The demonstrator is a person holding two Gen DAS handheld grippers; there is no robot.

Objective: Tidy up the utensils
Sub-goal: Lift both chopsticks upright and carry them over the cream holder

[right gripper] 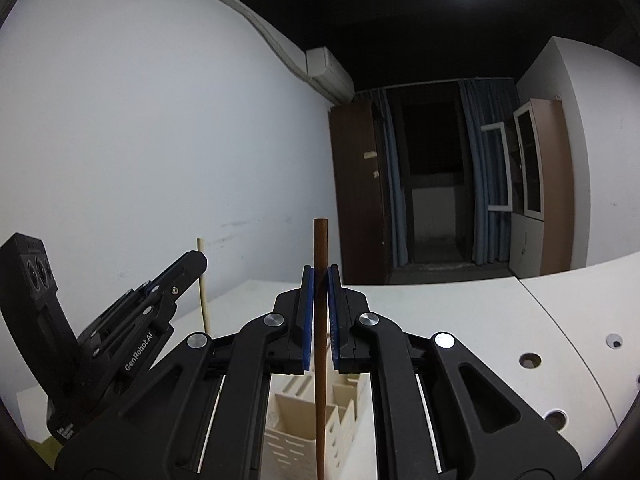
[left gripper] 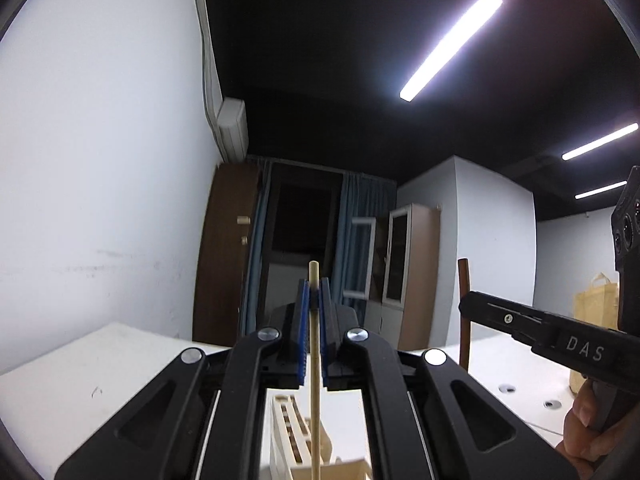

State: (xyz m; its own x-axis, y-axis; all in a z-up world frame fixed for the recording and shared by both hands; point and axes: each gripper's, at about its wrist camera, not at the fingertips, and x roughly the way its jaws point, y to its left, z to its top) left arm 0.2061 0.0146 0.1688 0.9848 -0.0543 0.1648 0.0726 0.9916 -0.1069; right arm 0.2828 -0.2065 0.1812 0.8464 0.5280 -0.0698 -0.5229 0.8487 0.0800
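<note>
the left gripper [left gripper: 315, 292] is clenched on a pale wooden stick [left gripper: 316, 380], its blue pads [left gripper: 305, 336] pressed to either side of it. the stick stands nearly upright, its rounded top just above the fingertips and its lower length running down past the bottom edge of the left wrist view. below it, on the white table [left gripper: 80, 368], sits a cream utensil holder [left gripper: 298, 444] with slotted walls; whether the stick's lower end reaches into it i cannot tell.

the right gripper [right gripper: 320, 280] is grasping a dark brown stick [right gripper: 320, 340] the same way, upright between its blue pads, top end well above the fingertips. under it the same cream holder shows its divided compartments, and the brown stick passes in front of them and out of view at the bottom.

the two grippers are held side by side over the near part of the table, each visible at the edge of the other's view. a person's hand [left gripper: 588, 428] grips the handle of the right one. the far side of the room has a white wall [right gripper: 160, 140], a brown cabinet [right gripper: 356, 200] and blue curtains [right gripper: 480, 180] around a dark doorway.
</note>
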